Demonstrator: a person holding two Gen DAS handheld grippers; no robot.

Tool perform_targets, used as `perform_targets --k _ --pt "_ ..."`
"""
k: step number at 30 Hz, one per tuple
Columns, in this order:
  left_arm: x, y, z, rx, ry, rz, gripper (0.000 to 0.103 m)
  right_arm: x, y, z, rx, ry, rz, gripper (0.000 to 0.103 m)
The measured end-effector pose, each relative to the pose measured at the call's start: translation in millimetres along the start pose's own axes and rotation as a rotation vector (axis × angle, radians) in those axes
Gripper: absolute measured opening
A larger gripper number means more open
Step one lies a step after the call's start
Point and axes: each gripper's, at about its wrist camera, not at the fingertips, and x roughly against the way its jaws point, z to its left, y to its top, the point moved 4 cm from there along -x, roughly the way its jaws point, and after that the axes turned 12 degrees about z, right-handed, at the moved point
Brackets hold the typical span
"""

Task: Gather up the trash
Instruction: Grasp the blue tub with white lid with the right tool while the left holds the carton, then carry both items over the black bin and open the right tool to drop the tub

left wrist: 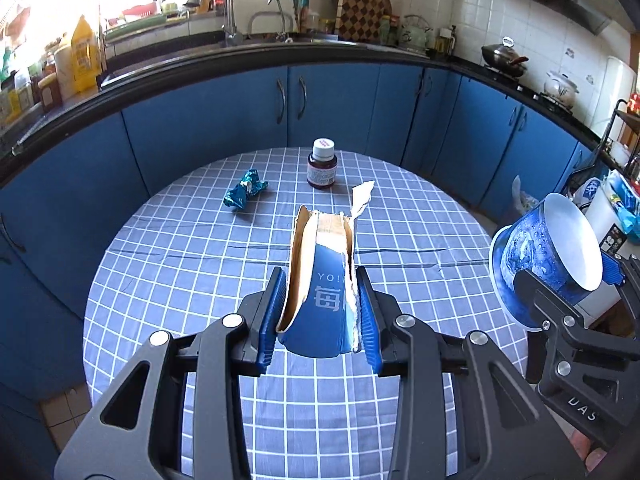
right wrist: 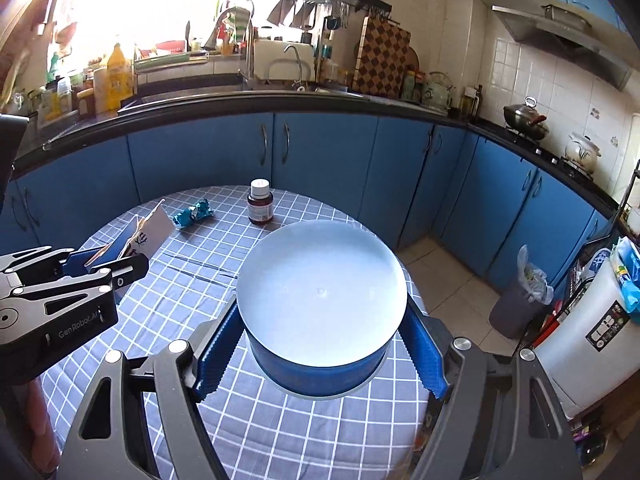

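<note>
My left gripper [left wrist: 320,312] is shut on a torn blue carton [left wrist: 320,280] and holds it above the checked table [left wrist: 200,264]; the gripper and carton also show in the right wrist view [right wrist: 132,240]. My right gripper [right wrist: 320,344] is shut on a blue paper cup [right wrist: 320,300], its white bottom facing the camera; the cup shows at the table's right edge in the left wrist view [left wrist: 548,256]. A crumpled blue wrapper [left wrist: 245,189] lies on the far left of the table, and shows in the right wrist view [right wrist: 194,213]. A small brown bottle with a white cap [left wrist: 322,164] stands at the far edge, also in the right wrist view [right wrist: 260,202].
A grey bin with a plastic liner [right wrist: 520,300] stands on the floor right of the table. A white appliance [right wrist: 588,328] with packets on top stands further right. Blue cabinets [left wrist: 288,100] and a cluttered black counter curve around behind the table.
</note>
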Motion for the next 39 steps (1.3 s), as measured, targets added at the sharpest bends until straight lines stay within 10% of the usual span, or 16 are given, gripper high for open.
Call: perform_targets --k 39 --pt "6.7 -1.9 -135.2 -0.222 -0.033 -0.007 0.036 39.6 -45.4 -119.4 -0.181 -0.105 -0.046 0.074"
